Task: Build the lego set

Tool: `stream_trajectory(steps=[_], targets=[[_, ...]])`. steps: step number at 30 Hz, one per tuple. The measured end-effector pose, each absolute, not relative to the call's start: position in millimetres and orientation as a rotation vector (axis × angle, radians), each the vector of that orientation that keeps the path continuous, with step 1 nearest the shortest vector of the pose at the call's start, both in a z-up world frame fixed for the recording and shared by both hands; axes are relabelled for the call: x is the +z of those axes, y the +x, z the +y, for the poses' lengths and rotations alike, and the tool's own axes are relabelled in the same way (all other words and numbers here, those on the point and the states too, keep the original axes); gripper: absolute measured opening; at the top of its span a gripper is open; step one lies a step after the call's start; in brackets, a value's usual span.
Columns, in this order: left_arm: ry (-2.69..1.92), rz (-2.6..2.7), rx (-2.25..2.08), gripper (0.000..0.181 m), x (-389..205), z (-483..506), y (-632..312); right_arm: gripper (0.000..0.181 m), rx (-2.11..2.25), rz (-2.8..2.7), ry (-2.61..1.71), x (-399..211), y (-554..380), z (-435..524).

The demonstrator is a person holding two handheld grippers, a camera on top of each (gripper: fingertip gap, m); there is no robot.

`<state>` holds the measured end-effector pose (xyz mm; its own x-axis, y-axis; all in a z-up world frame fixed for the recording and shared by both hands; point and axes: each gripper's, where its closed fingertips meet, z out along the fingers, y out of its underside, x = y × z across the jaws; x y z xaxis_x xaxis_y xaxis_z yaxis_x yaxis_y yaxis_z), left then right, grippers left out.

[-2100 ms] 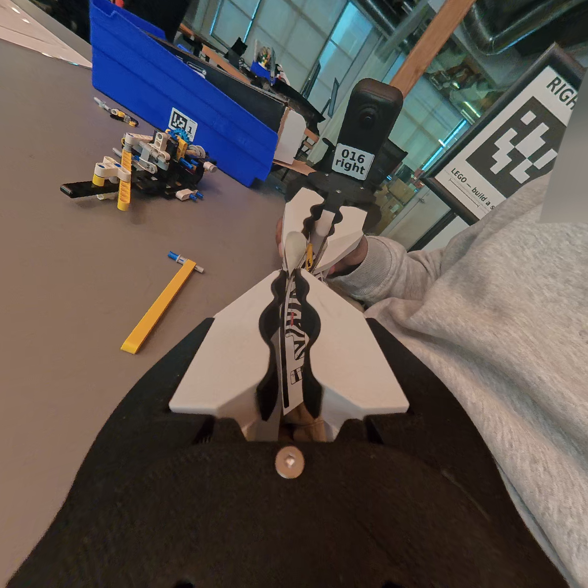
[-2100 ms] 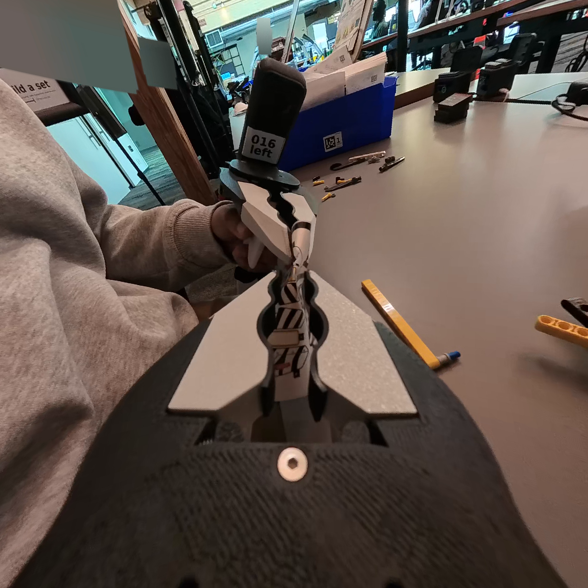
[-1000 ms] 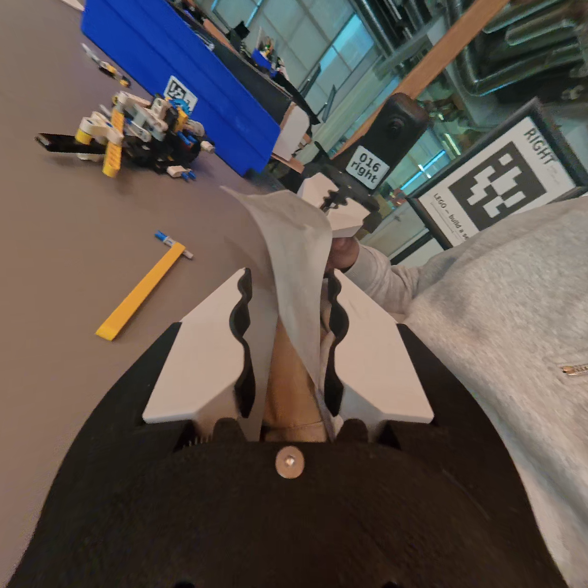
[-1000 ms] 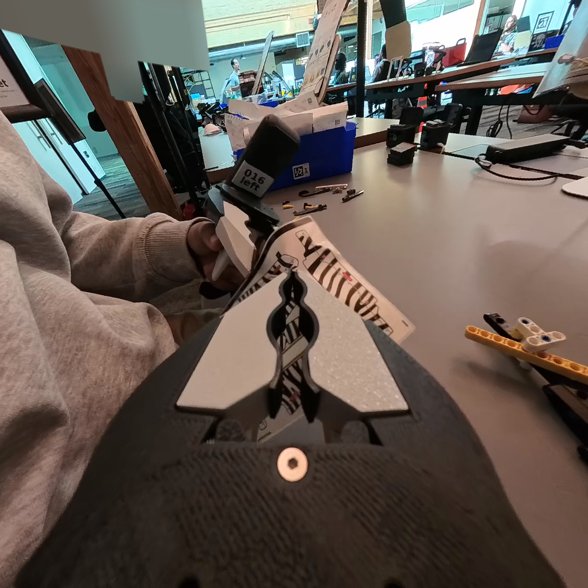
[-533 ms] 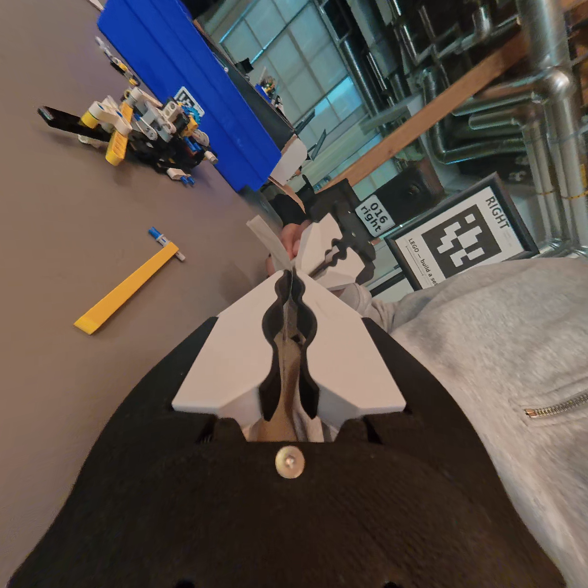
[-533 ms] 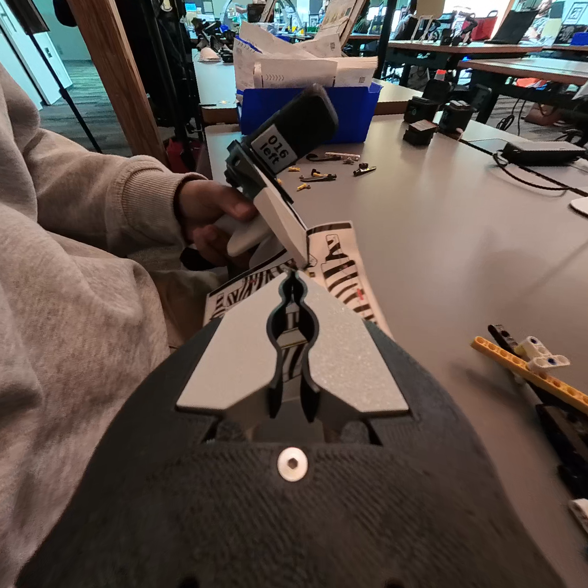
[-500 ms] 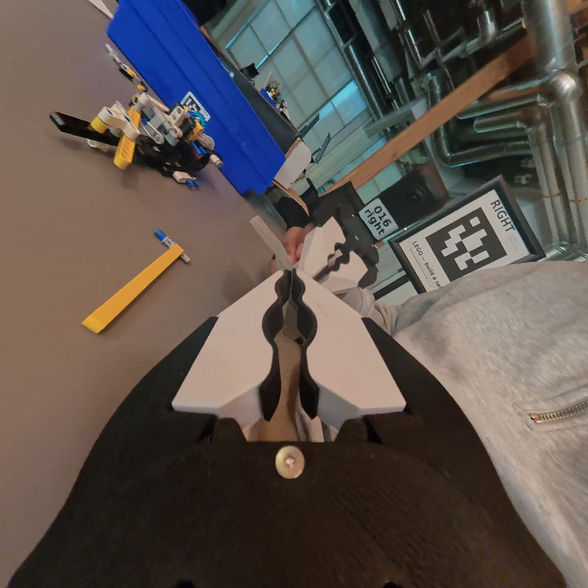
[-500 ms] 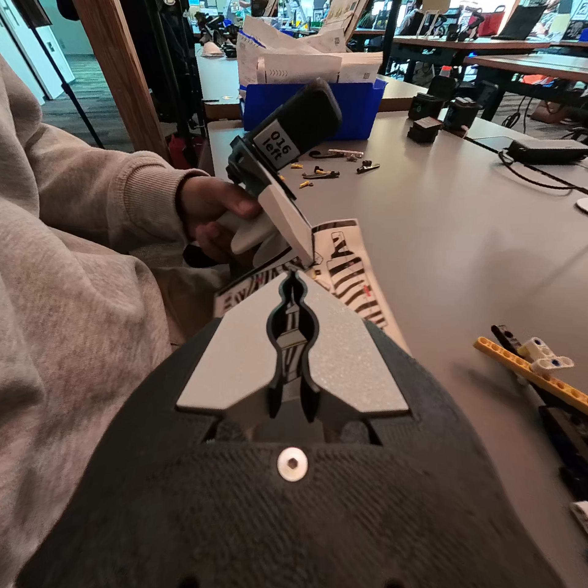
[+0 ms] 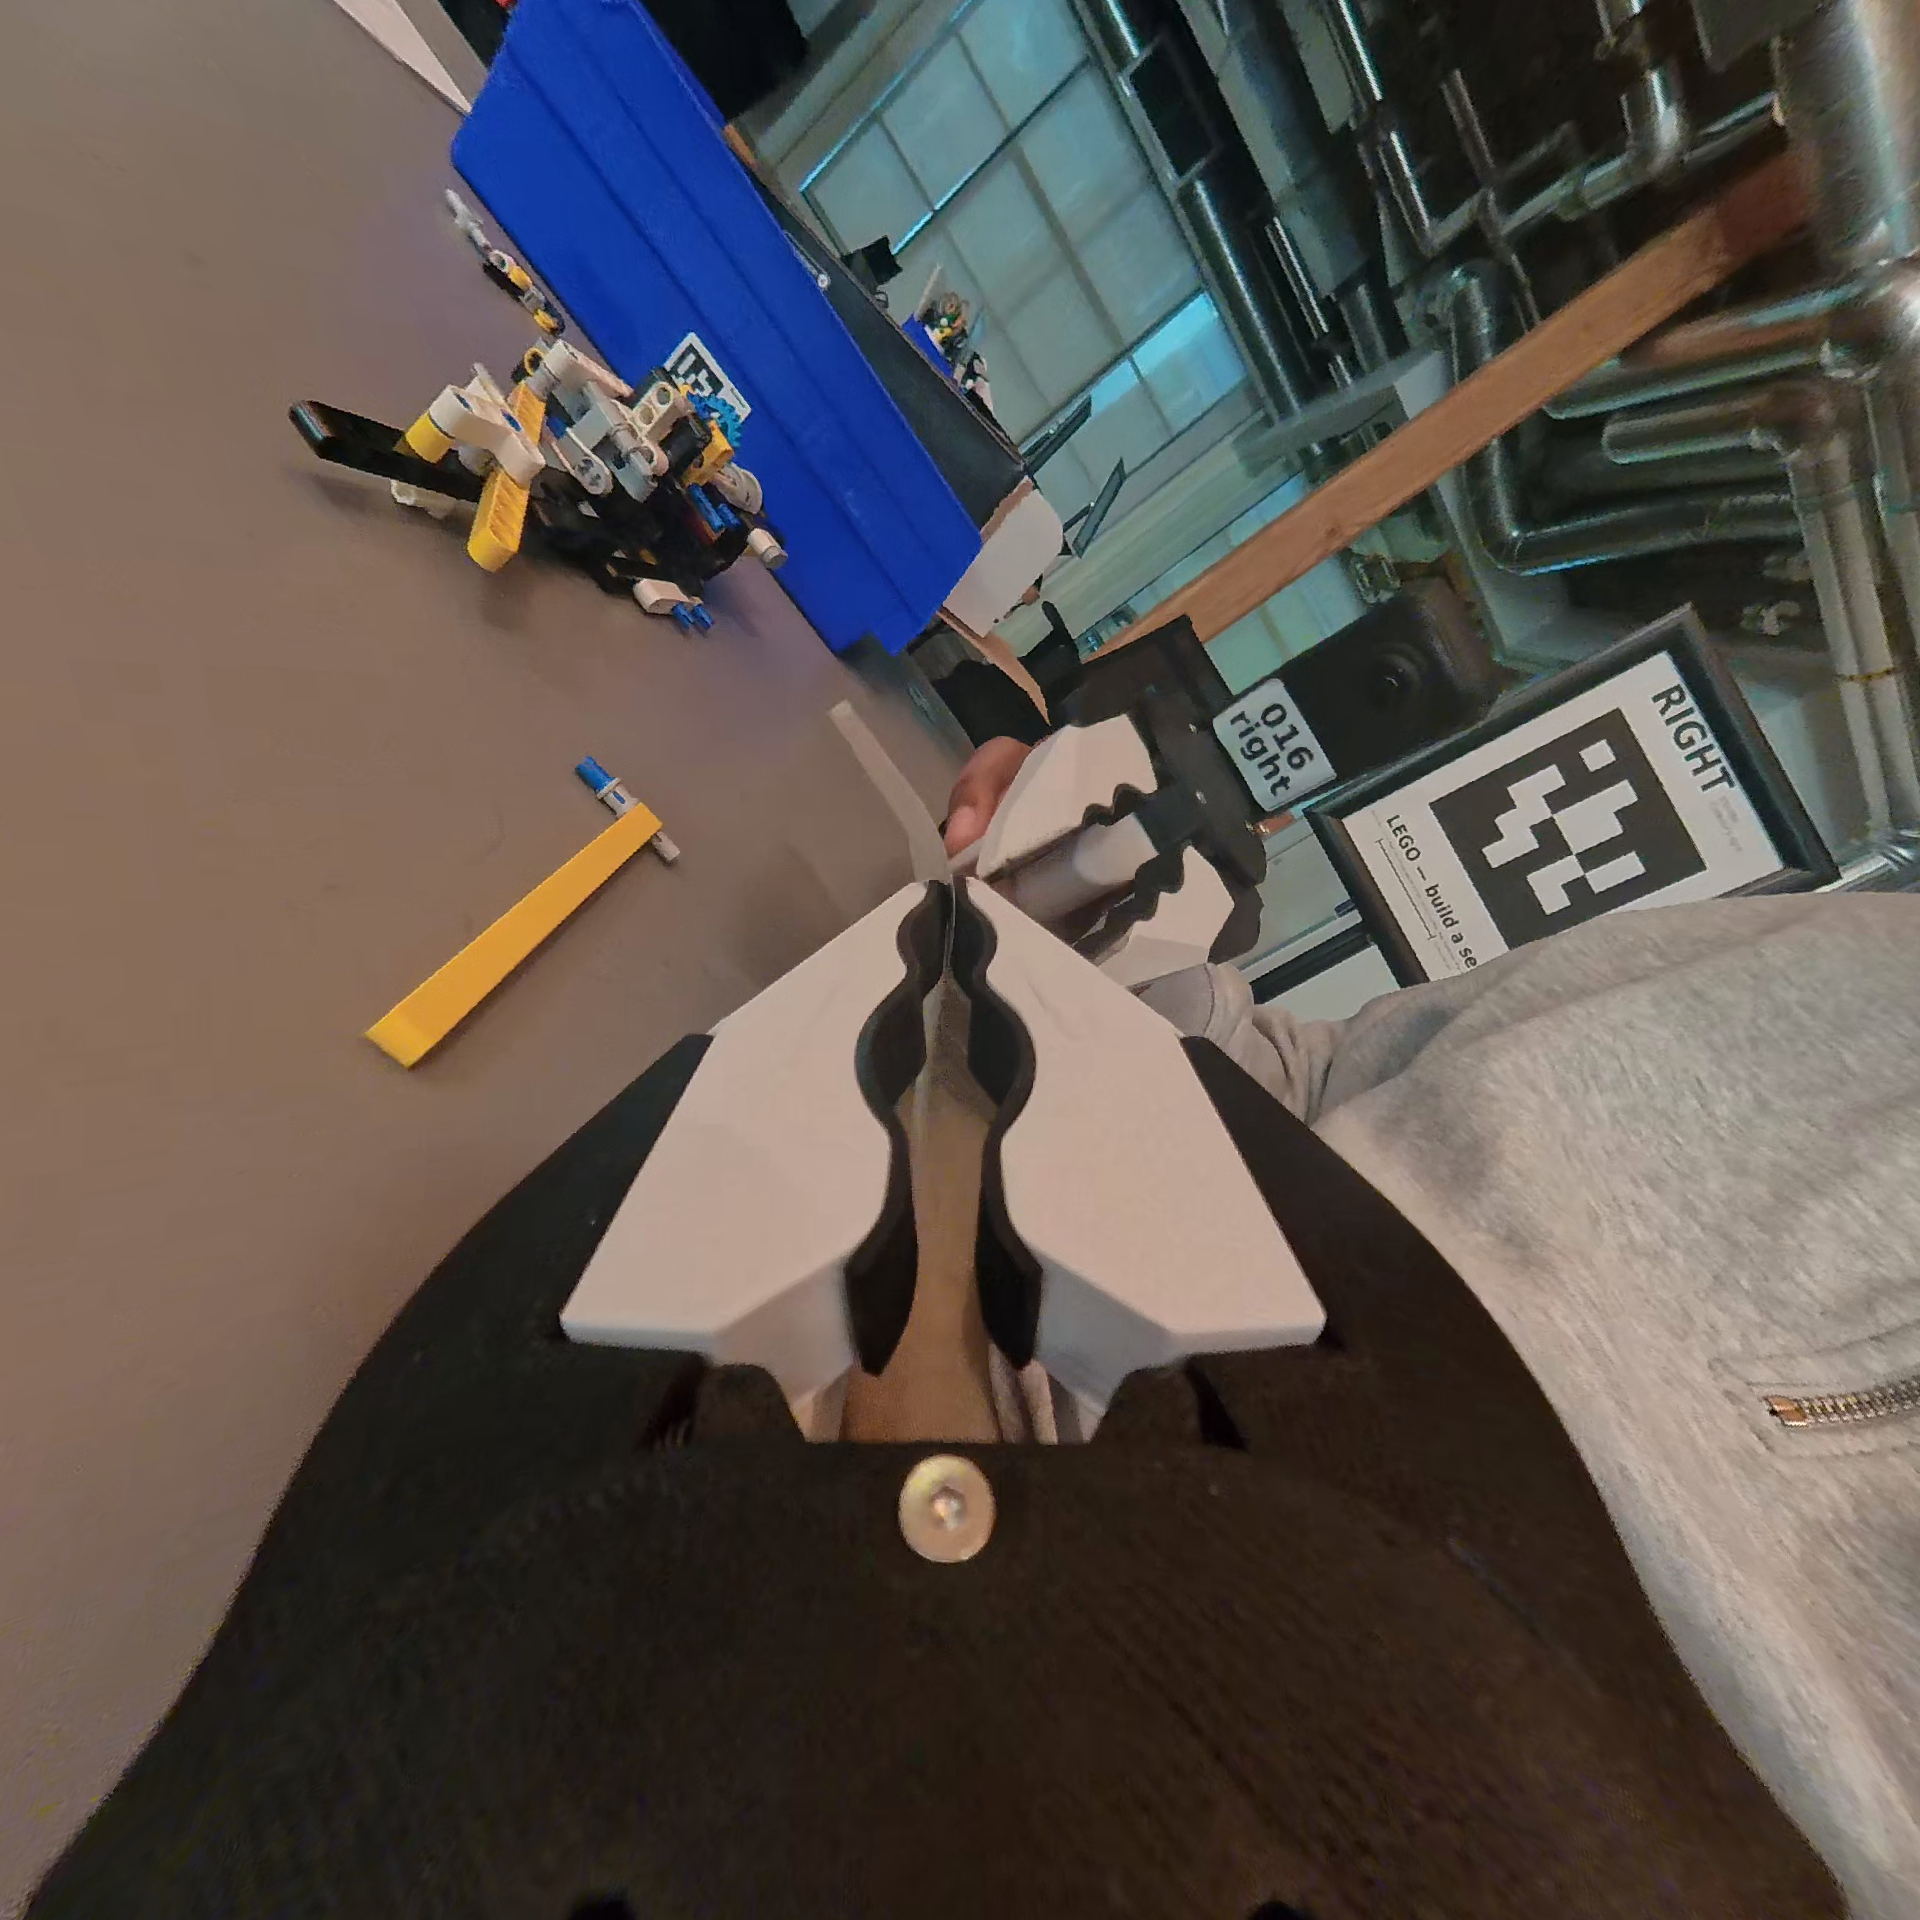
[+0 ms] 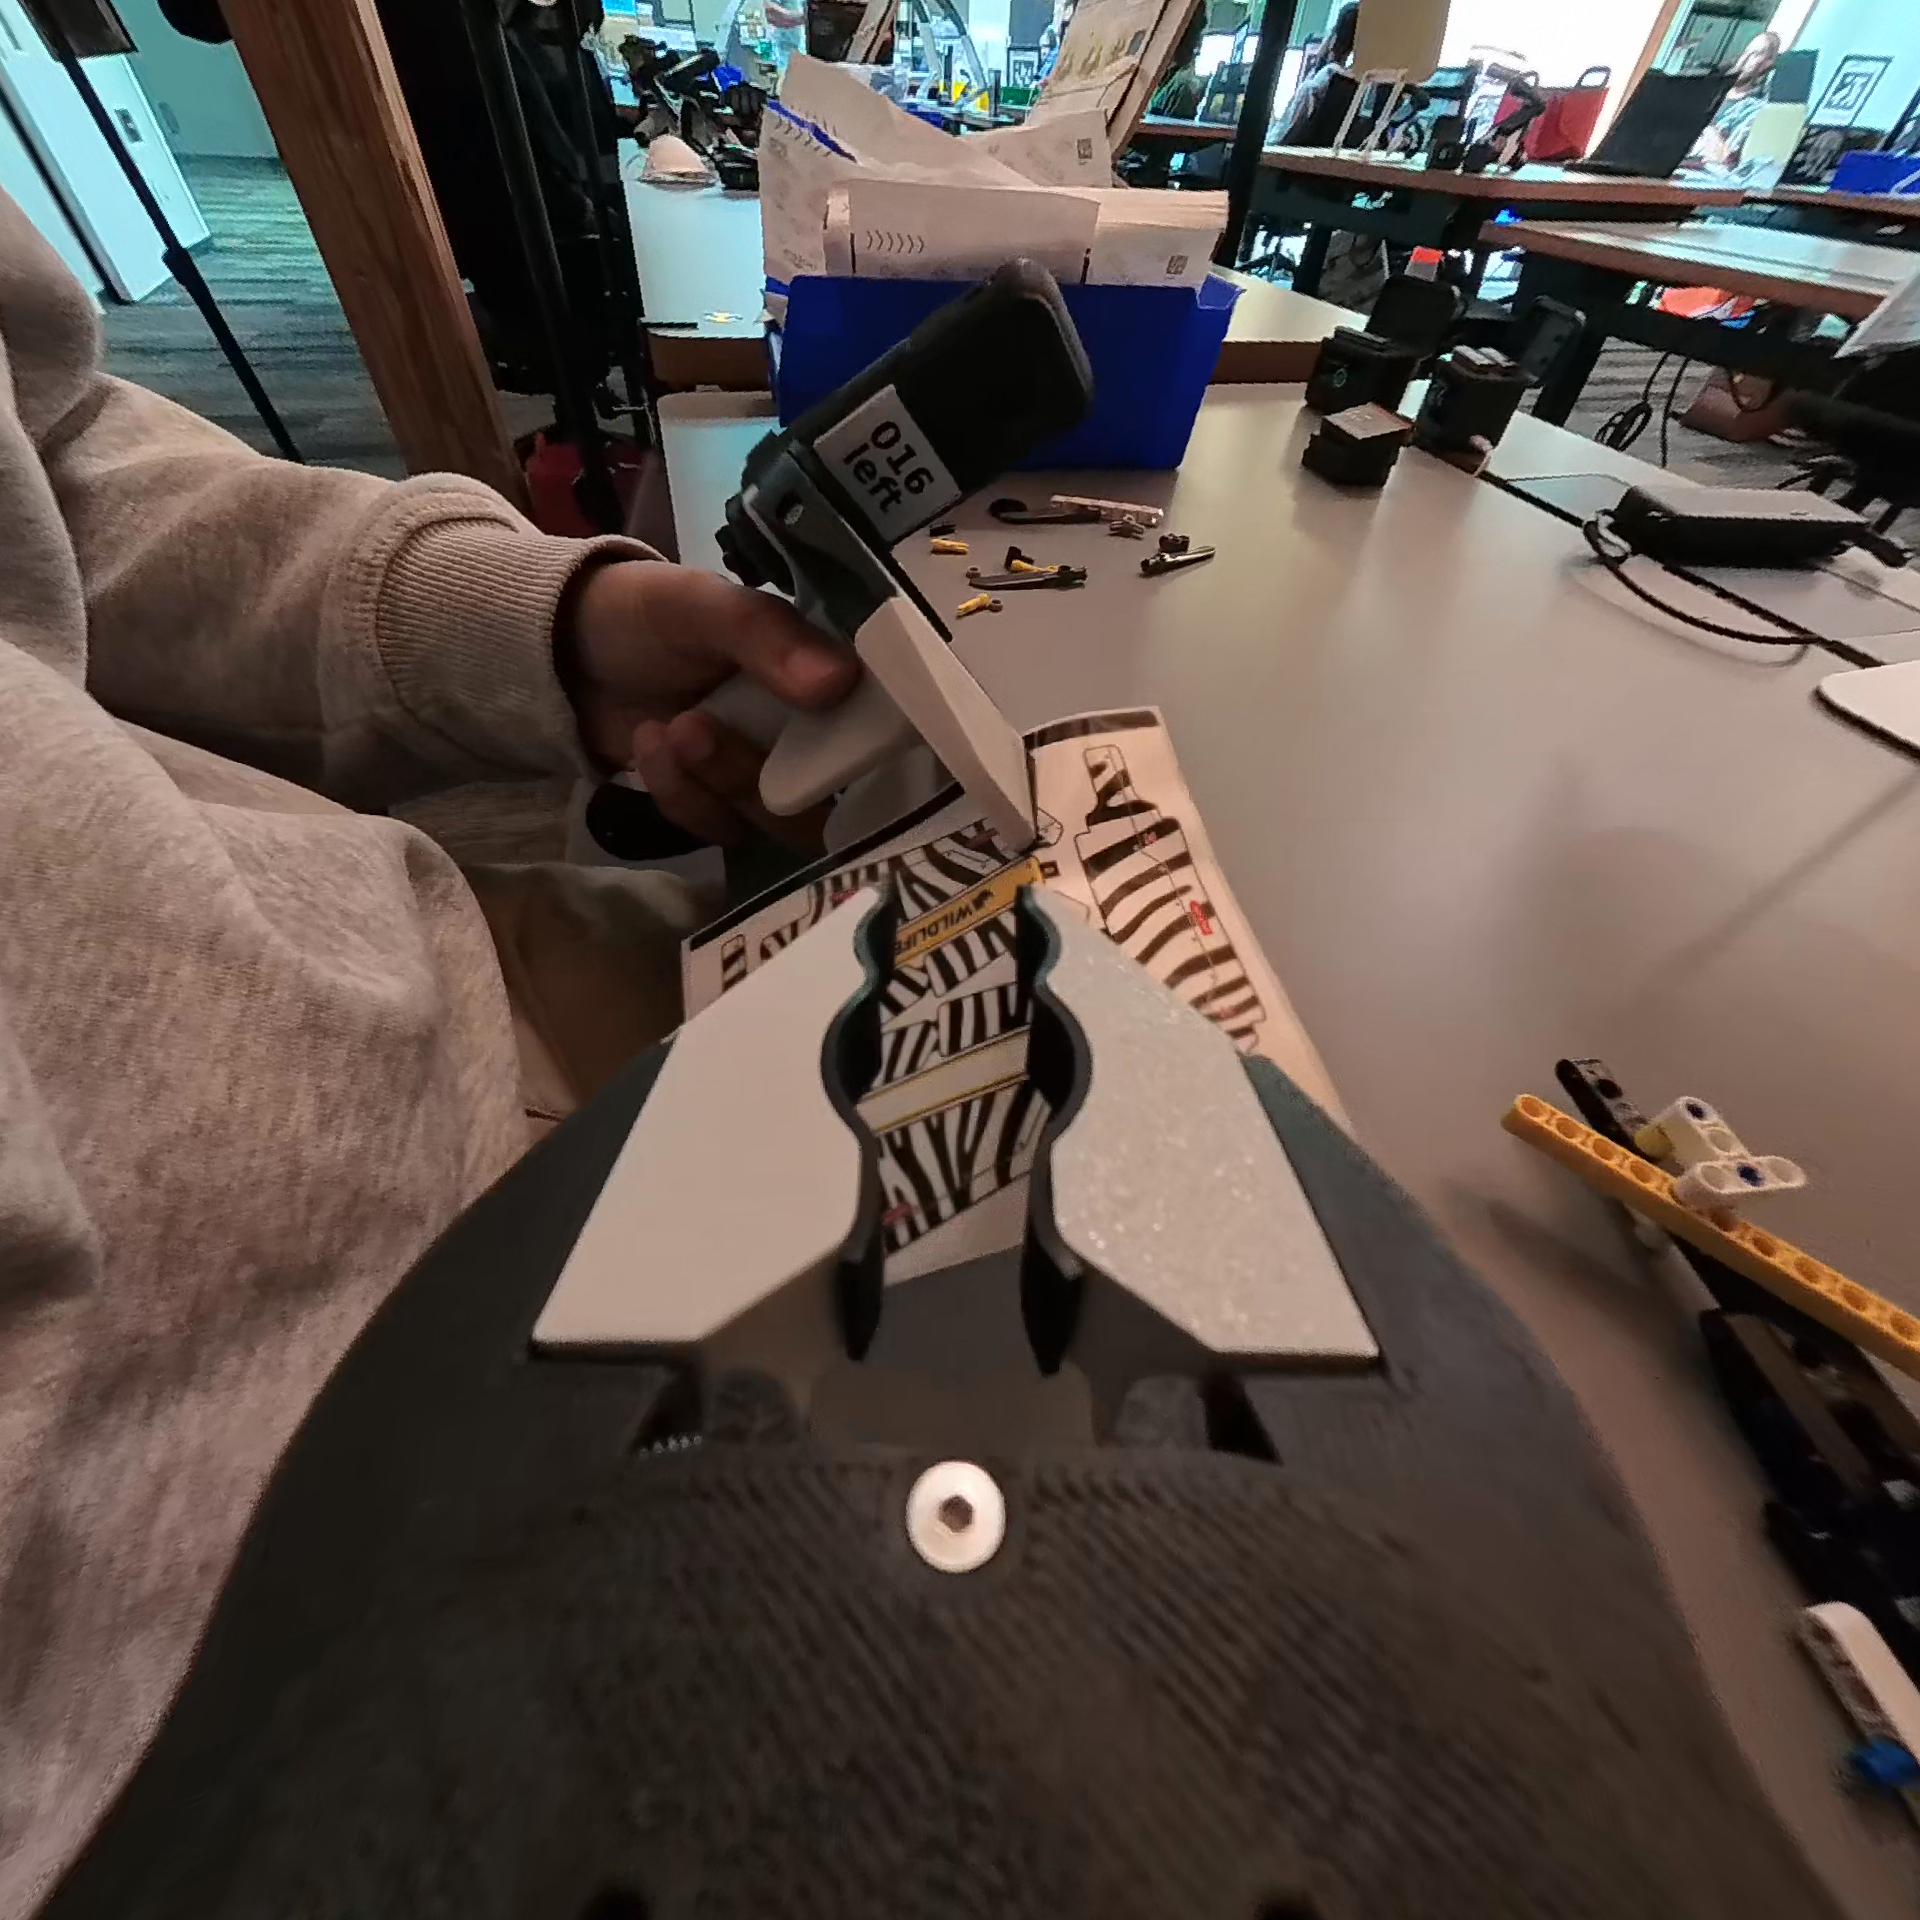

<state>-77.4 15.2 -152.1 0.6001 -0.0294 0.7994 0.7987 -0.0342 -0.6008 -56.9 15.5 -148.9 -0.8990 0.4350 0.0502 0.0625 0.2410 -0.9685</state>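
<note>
We are in a big open workshop: wide windows and bare metal ducts overhead, a slanting wooden beam (image 9: 1455, 416), rows of long desks running back through the room. Under us spreads the grey table (image 10: 1455, 779), smooth and matte. On it stands a long blue bin (image 9: 727, 343), seen in the right wrist view stuffed with white papers, and a framed sign (image 9: 1558, 821) with a black-and-white marker leans behind the person's grey sweatshirt sleeve (image 10: 260, 623). Now the build itself: the half-made lego model (image 9: 582, 468), black, yellow and white, sits just in front of the blue bin, well away from us. Nearer lies a loose yellow beam (image 9: 509, 935) with a blue pin at its far end, flat on the table. Small dark and yellow parts (image 10: 1039, 561) are scattered close to the bin in the right wrist view. And here is the action: the zebra-striped sticker sheet (image 10: 1153, 904) is held over the table's near edge, its far part curling over the surface. Our left gripper (image 9: 943, 888) has its fingers pressed together on the sheet's edge, pinching it. Our right gripper (image 10: 956, 904) is spread apart, fingers either side of the sheet's printed face and clear of it, tips just short of the left gripper's.
</note>
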Motion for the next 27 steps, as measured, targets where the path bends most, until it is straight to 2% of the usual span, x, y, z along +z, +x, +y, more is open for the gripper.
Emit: stream_trajectory(steps=[9,20,27], targets=[[-1.527,-0.667,-0.731,0.000,-157,19,-72,0.028,1.489,-2.151,-0.365,-151,-63,14],[-1.523,-0.679,-0.751,0.000,-158,19,-71,0.024,1.095,-2.122,-0.197,-168,-69,11],[-1.523,-0.699,-0.747,0.000,-160,20,-74,0.020,1.014,-2.108,-0.138,-169,-68,10]])
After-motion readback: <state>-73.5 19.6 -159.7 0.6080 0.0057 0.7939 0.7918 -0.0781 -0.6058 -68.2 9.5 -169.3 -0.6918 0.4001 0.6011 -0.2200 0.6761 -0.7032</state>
